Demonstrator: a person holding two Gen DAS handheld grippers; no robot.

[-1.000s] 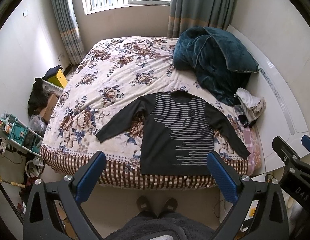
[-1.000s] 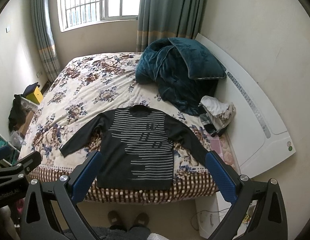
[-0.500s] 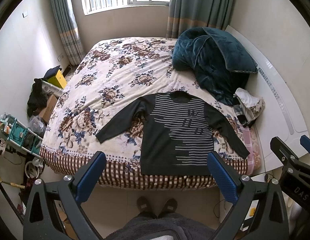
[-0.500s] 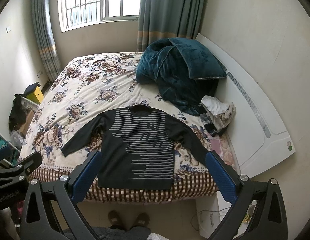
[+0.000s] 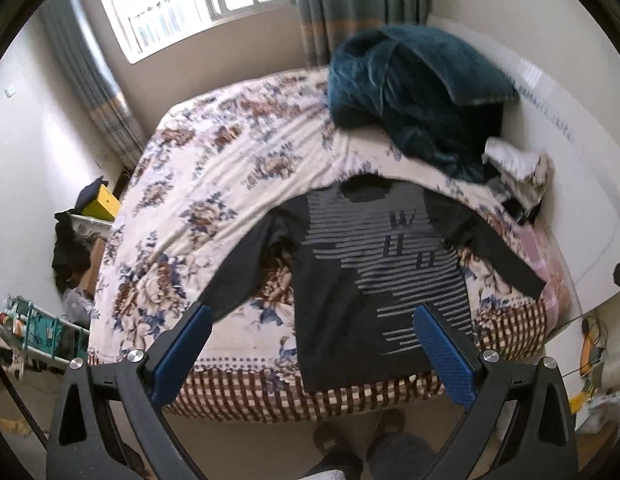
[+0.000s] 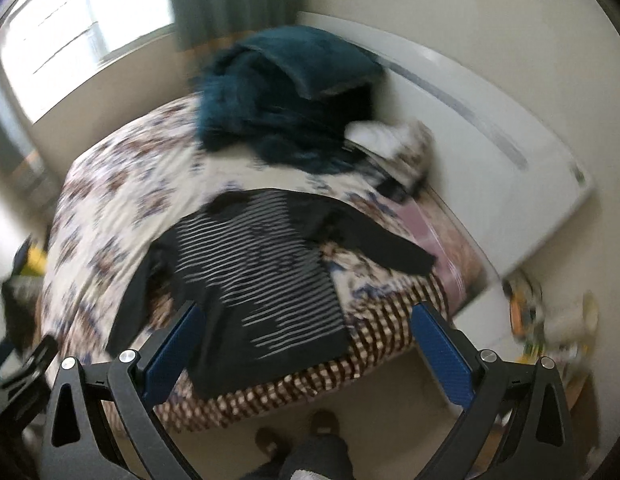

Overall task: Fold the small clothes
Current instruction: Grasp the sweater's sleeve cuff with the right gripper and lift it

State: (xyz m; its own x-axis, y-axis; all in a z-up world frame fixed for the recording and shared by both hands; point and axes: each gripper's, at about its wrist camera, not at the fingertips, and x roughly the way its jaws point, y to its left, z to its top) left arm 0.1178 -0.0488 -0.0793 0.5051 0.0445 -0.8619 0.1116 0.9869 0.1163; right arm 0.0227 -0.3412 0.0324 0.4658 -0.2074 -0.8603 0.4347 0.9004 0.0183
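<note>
Sweater [image 5: 374, 280] flat at centre frame, hem at the bed's [image 5: 237, 396] checked near edge.
Both my left gripper [image 5: 312, 346] and right gripper [image 6: 305, 344] hang spread wide, empty, over bare floor below; since a moment ago both views have tilted and closed in.

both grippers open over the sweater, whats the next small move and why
Probably lower the left gripper toward the sweater's left sleeve cuff to begin folding it inward. The sweater lies flat on the bed, both sleeves spread out and unfolded, and both the left and the right gripper are open, empty and above it.
</note>
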